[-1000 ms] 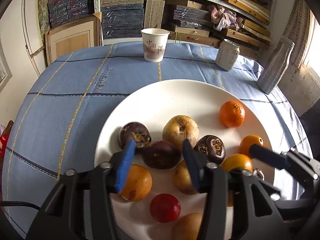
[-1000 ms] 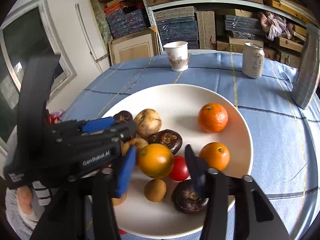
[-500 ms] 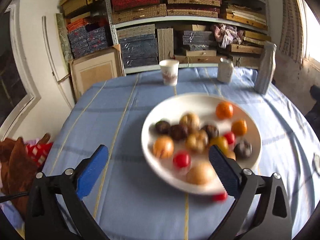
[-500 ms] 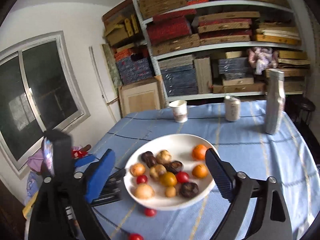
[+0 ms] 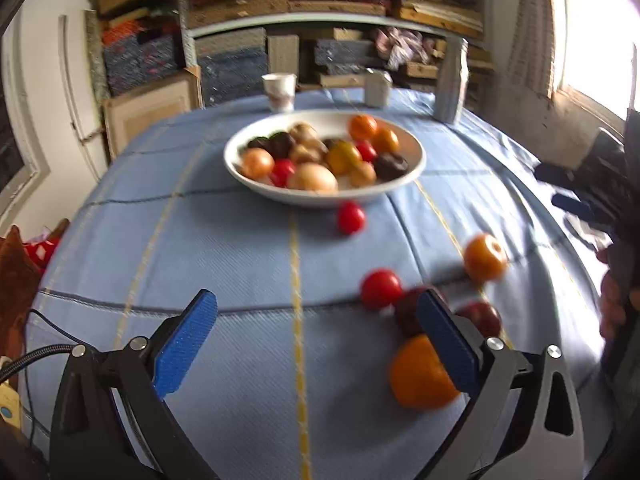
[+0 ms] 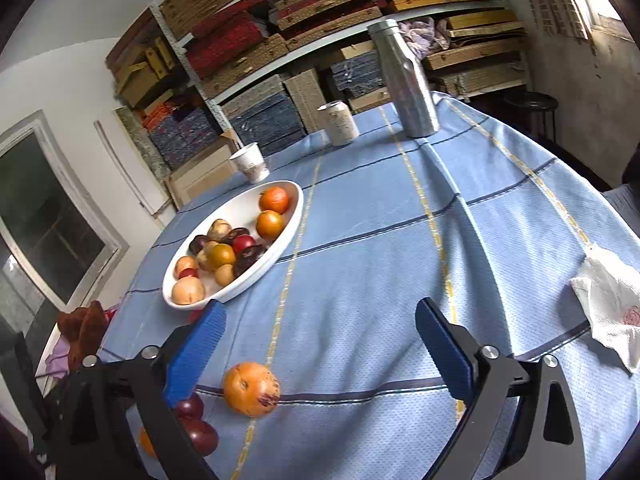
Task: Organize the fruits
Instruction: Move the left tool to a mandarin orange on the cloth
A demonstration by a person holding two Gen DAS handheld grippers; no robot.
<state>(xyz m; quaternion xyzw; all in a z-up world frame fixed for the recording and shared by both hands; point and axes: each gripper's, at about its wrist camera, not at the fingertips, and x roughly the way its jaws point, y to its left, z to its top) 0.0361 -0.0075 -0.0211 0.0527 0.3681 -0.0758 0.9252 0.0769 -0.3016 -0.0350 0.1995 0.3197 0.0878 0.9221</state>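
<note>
The left gripper (image 5: 316, 336) stands wide with nothing between its blue pads, above the blue tablecloth (image 5: 240, 240). Just beside its right pad lie an orange (image 5: 420, 380), a dark red fruit (image 5: 408, 312) and a small red fruit (image 5: 380, 289); another orange fruit (image 5: 484, 257) sits farther out. The right gripper (image 6: 320, 344) is opening, its jaws empty, with an orange fruit (image 6: 251, 389) near its left pad. The white bowl (image 6: 280, 248) of mixed fruit stands well apart, a red fruit (image 5: 351, 218) just beside it
</note>
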